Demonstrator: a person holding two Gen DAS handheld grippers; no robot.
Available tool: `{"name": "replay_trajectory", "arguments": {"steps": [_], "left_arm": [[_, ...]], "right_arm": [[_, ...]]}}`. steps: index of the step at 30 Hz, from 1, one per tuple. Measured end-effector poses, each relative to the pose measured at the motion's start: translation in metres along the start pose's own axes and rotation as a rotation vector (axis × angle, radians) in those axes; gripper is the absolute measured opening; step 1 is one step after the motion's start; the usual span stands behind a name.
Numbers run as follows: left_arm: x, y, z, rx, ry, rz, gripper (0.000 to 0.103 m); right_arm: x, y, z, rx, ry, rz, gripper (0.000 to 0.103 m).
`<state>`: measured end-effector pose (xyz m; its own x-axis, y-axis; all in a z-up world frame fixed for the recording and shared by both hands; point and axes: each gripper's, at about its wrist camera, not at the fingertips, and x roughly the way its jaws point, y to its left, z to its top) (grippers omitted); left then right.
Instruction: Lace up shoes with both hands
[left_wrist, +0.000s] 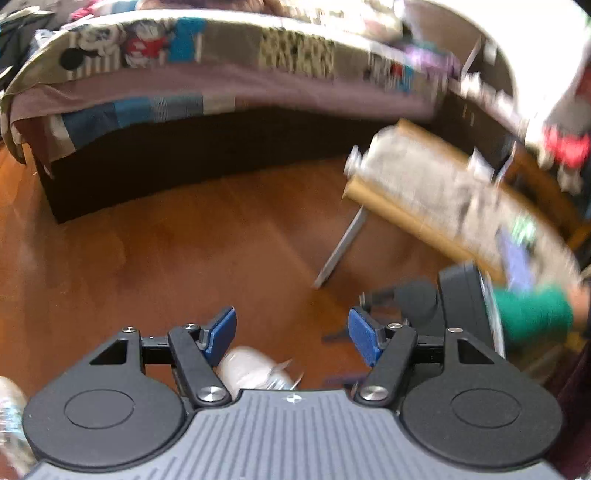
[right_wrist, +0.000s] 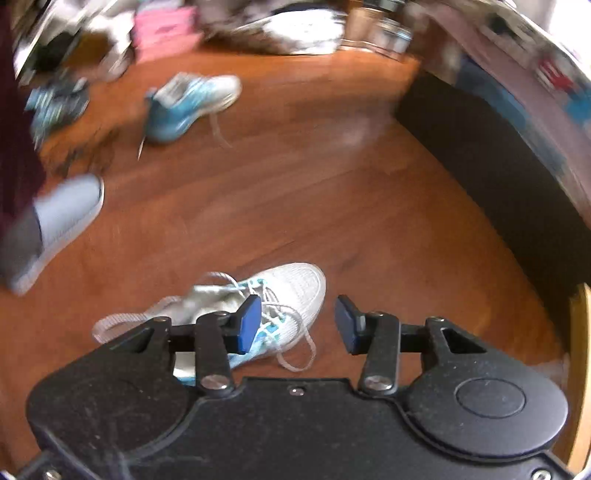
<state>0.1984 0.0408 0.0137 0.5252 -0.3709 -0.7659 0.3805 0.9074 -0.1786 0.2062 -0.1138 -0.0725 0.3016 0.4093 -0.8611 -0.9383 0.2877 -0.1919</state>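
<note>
The white sneaker (right_wrist: 291, 291) bore turquoise trim and pale grey laces (right_wrist: 295, 332); gripper pads (right_wrist: 248, 323) were blue; the floor (right_wrist: 295, 206) was reddish-brown wood; the bedspread (left_wrist: 221, 55) was patchwork.

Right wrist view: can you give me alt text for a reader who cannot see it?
The right gripper, jaws open and holding nothing, points down at a white sneaker with loose white laces on a wooden floor. Farther off lie a blue sneaker and, at the left edge, a grey slip-on shoe; the picture is motion-blurred.
</note>
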Motion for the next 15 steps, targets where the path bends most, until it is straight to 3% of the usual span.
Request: {"name": "replay_trajectory", "arguments": {"steps": [6,11,13,15], "left_arm": [[0.022,0.011,-0.017,0.004,0.121,0.024,0.066],[0.03,0.025,-0.029,-0.029,0.178,0.021,0.066],[0.033,0.028,-0.033,-0.034,0.194,0.017,0.066],[0.035,0.031,-0.036,-0.038,0.209,0.012,0.066]], "right_arm": [[0.048,0.001,-0.011,-0.323,0.026,0.077,0.032],[0.08,-0.002,-0.01,-0.425,-0.004,0.132,0.031],[0.091,0.003,-0.008,-0.47,-0.013,0.144,0.021],[0.1,0.009,-0.008,-0.519,-0.008,0.155,0.019]]}}
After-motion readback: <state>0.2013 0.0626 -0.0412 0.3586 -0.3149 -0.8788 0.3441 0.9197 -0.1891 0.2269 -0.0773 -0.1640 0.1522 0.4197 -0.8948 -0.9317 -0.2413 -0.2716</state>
